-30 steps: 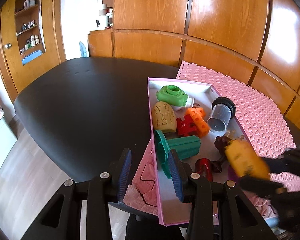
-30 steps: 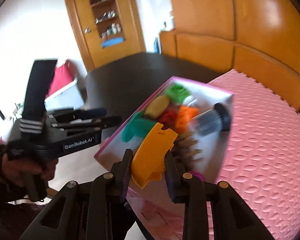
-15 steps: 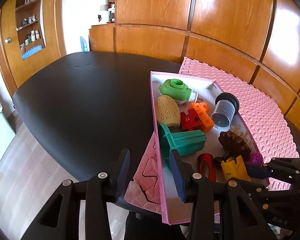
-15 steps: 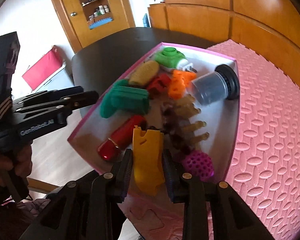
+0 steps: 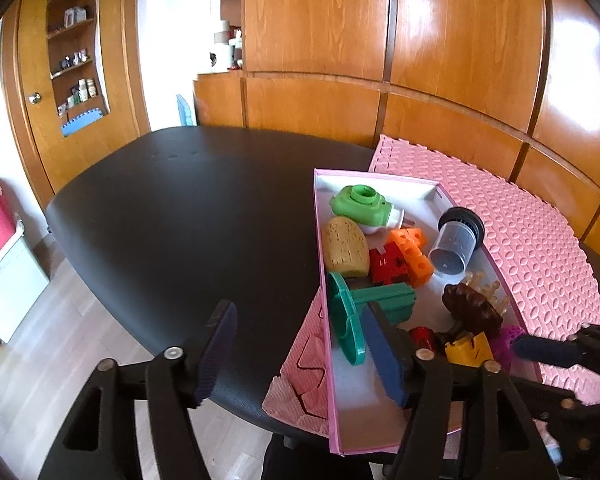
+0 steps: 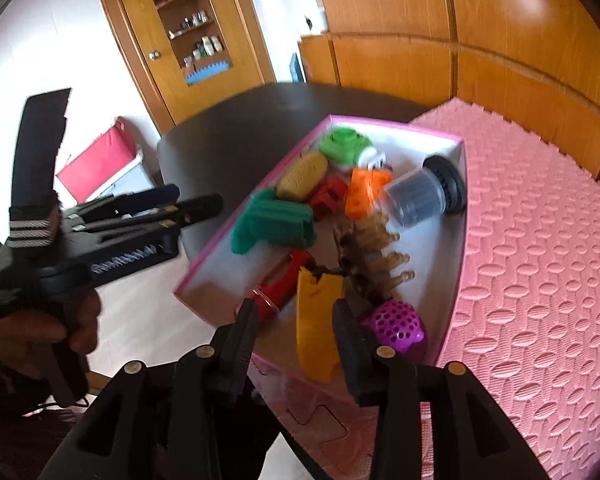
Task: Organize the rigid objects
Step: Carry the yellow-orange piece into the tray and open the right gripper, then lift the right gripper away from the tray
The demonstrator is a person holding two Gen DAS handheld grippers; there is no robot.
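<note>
A pink box (image 5: pixel 322 240) lies on a pink foam mat (image 5: pixel 520 232) and holds several toys. A yellow plastic piece (image 6: pixel 316 320) stands on end in the box's near corner, between a red cylinder (image 6: pixel 280 292) and a purple ball (image 6: pixel 396 324). My right gripper (image 6: pixel 296 330) straddles it with its jaws opening. The left pad is clear of the piece and the right pad is beside it. My left gripper (image 5: pixel 300 346) is opening too. The box's left wall runs between its fingers, touching neither.
The box also holds a teal piece (image 5: pixel 364 304), a brown brush (image 5: pixel 472 308), a clear cup (image 5: pixel 456 240), orange and red blocks (image 5: pixel 408 252), a tan oval (image 5: pixel 346 246) and a green toy (image 5: pixel 360 204). Left lies a black table (image 5: pixel 180 220). Wood panels stand behind.
My right gripper carried the yellow piece down into the box's near corner and its jaws parted. My left gripper's jaws spread wide off the box wall.
</note>
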